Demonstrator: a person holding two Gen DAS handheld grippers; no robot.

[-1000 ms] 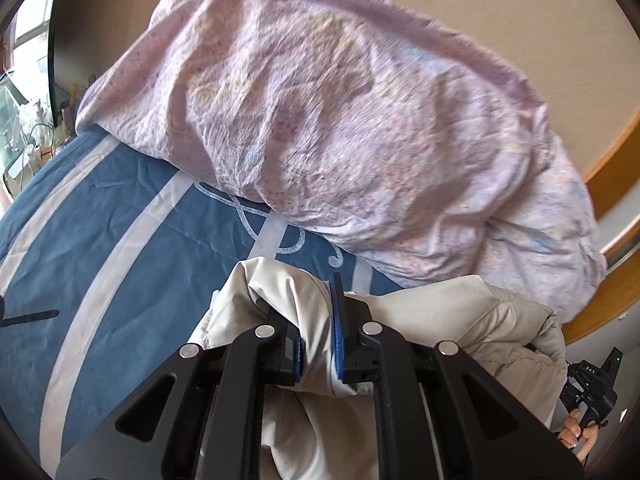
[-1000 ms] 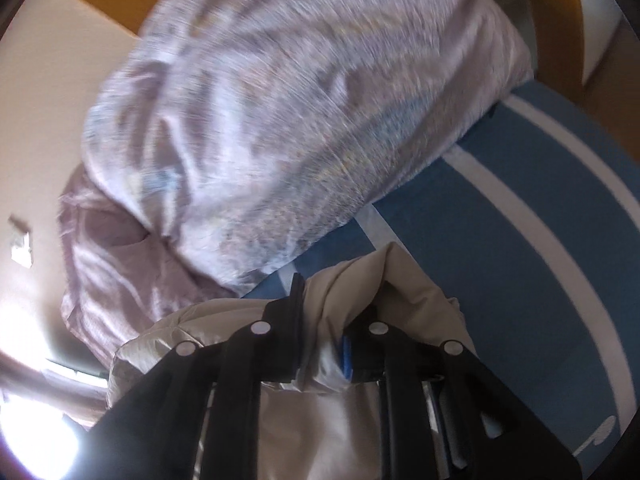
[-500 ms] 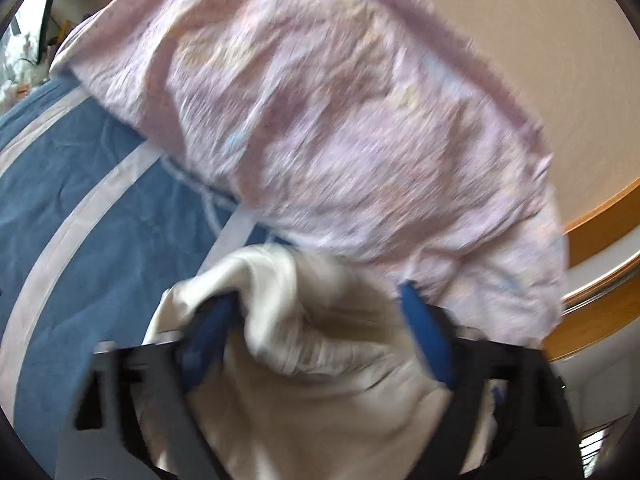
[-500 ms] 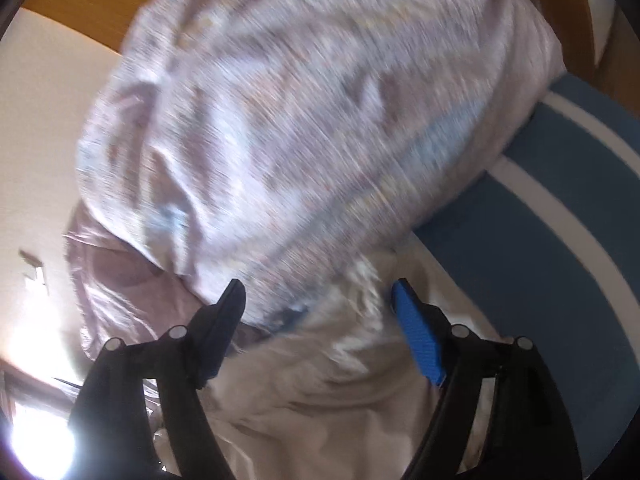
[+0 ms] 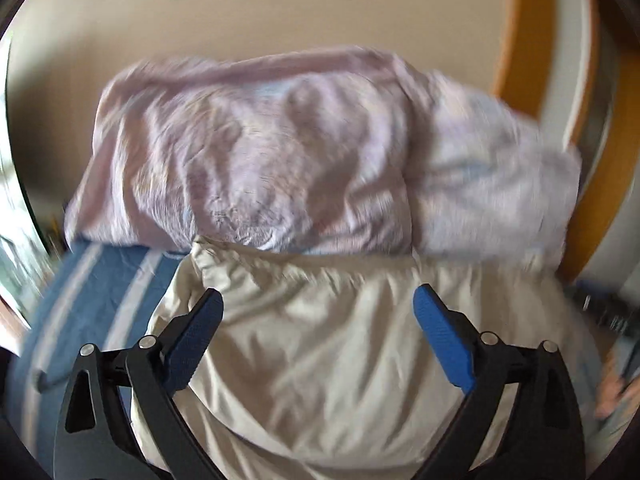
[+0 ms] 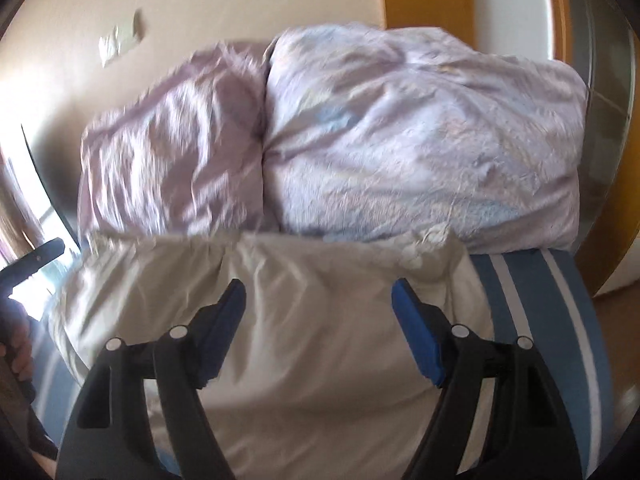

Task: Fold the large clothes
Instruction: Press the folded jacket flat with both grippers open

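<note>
Both the left gripper [image 5: 318, 312] and right gripper [image 6: 318, 306] stand wide and empty, the left's jaws opening, above the cream padded garment [image 5: 320, 352] on the blue striped bed [image 5: 92, 300]. The fold seems just laid; next they need a new edge.

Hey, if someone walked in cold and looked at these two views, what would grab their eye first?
Probably the big rumpled pink duvet heaped against the wall at the far side of the bed. In front of it, a cream padded garment lies on the blue, white-striped bed cover. The blue pads of each hand-held gripper stand wide apart over the garment, gripping nothing.
</note>
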